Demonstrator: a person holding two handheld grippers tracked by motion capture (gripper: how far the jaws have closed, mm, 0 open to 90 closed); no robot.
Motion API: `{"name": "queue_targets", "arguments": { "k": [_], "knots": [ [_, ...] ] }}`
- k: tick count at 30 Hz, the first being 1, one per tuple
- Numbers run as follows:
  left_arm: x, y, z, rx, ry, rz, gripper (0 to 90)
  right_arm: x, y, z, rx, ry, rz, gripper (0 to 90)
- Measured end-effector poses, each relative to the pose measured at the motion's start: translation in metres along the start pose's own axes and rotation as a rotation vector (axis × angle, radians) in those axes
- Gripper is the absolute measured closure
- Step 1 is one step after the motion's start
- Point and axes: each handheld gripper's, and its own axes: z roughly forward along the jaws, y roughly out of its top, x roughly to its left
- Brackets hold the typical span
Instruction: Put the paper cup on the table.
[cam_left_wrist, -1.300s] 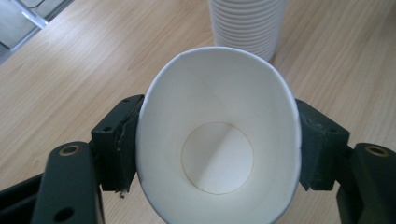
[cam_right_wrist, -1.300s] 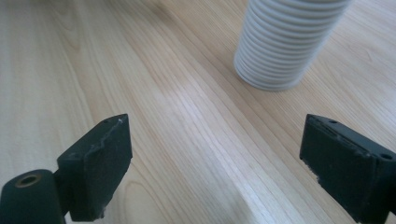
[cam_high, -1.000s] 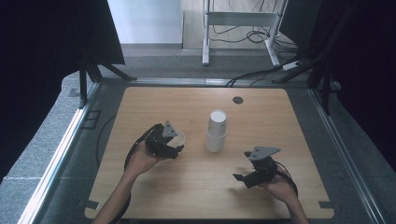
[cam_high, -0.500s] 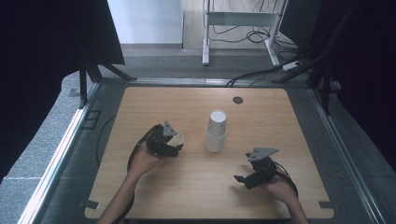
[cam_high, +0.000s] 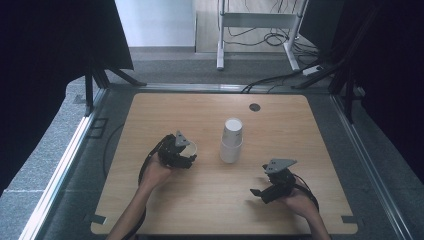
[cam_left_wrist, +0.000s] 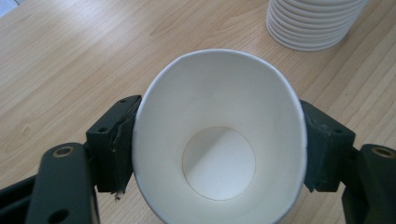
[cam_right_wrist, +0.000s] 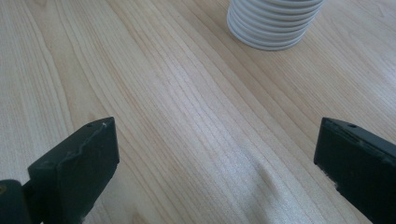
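Left of the stack of cups (cam_high: 232, 141), a single paper cup (cam_left_wrist: 219, 140) is gripped by the left gripper (cam_high: 181, 150), its rim squeezed oval; the jaws have just been easing apart, yet both pads press its sides. The left forearm is angled up from the near table edge. Right of the stack and nearer, the right gripper (cam_high: 274, 184) is held wide apart over the wooden table (cam_high: 200, 200). Grey floor and cables are seen beyond.

We see a white paper cup (cam_left_wrist: 219, 140), squeezed oval, mouth up, left of the upturned cup stack (cam_high: 232, 141).
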Motion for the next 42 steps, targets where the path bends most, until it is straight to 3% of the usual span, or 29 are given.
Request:
{"name": "queue_targets", "arguments": {
  "k": [5, 11, 24, 42],
  "knots": [
    [0.001, 0.002, -0.001, -0.009, -0.017, -0.023, 15.3, 0.0, 0.0, 0.0, 0.0, 0.001, -0.001, 0.4],
    [0.004, 0.003, -0.012, -0.062, -0.04, -0.059, 10.4, -0.001, 0.0, -0.001, -0.005, 0.0, 0.002, 0.5],
    [-0.001, 0.005, -0.048, -0.145, -0.046, -0.071, 2.1, -0.001, 0.0, -0.003, -0.013, -0.004, 0.013, 1.3],
    [-0.018, -0.033, -0.082, -0.201, -0.03, -0.105, 0.5, -0.004, 0.0, -0.013, -0.039, -0.023, 0.035, 1.3]
  ]
}}
